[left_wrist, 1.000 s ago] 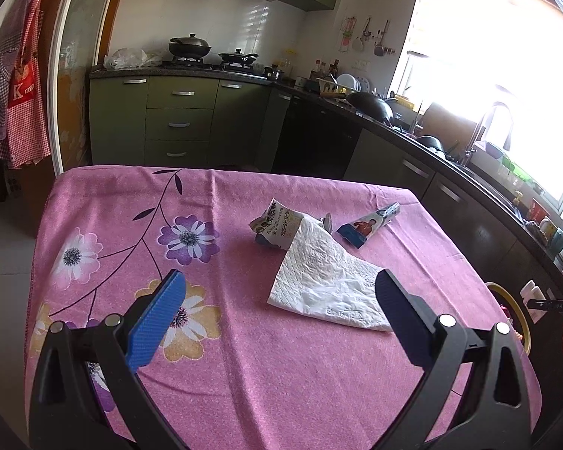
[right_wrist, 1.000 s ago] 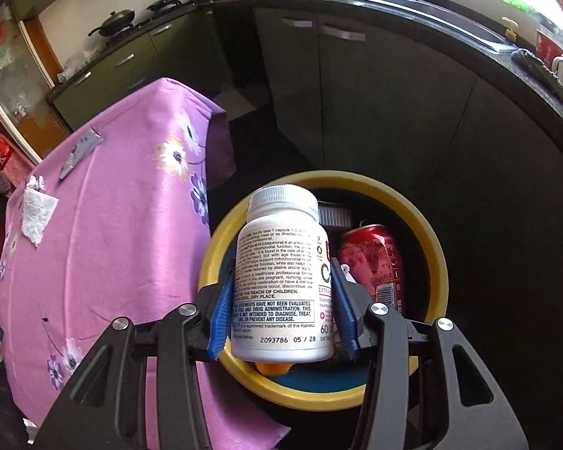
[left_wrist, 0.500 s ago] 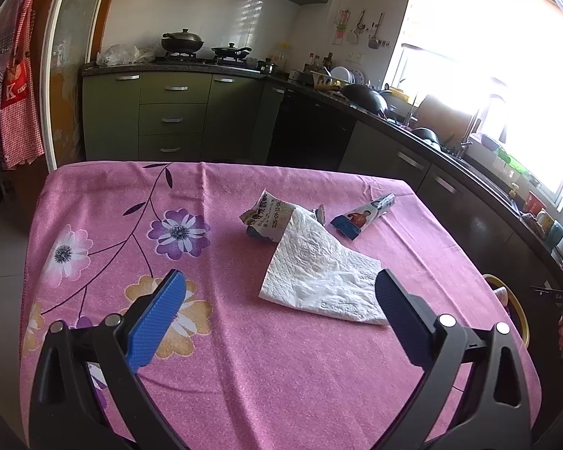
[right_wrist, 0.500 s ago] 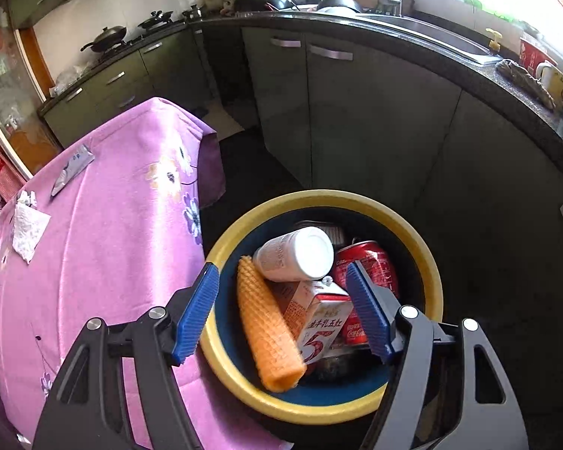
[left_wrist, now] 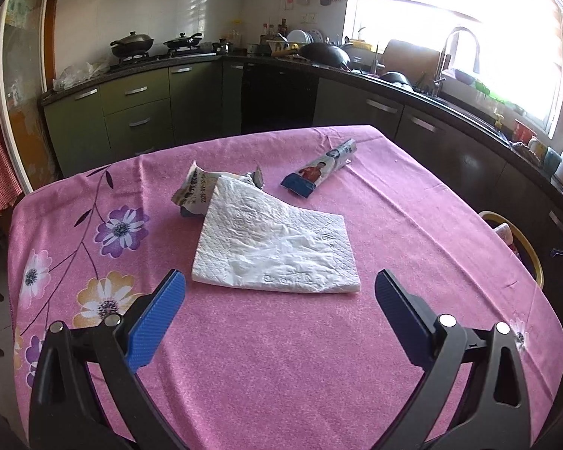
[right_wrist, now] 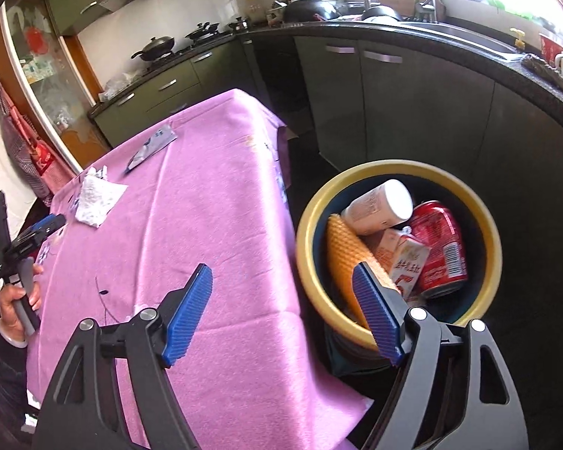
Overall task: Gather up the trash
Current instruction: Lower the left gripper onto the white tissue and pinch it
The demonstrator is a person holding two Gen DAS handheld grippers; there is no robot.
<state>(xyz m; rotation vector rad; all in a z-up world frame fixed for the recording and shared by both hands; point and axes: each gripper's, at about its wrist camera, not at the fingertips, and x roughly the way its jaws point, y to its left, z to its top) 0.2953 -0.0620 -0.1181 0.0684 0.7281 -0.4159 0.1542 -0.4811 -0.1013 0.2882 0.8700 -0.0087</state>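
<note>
Three pieces lie on the pink table (left_wrist: 281, 337): one napkin (left_wrist: 277, 251) and two wrappers (left_wrist: 197, 191) (left_wrist: 319, 174). The bin (right_wrist: 398, 172) holds perhaps five items. Left gripper (left_wrist: 279, 288) gapes empty; right gripper (right_wrist: 281, 300), jaws just widened, holds nothing.

Matt pink floral cloth tablecloth (left_wrist: 289, 356); white embossed crinkled paper towel (left_wrist: 277, 251); glossy red metal drink can (right_wrist: 441, 247) w/ sheen.

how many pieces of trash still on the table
3: a white paper towel nearest the left gripper, a crumpled wrapper partly under its far edge, and a blue sachet beyond. Nothing else shows.
</note>
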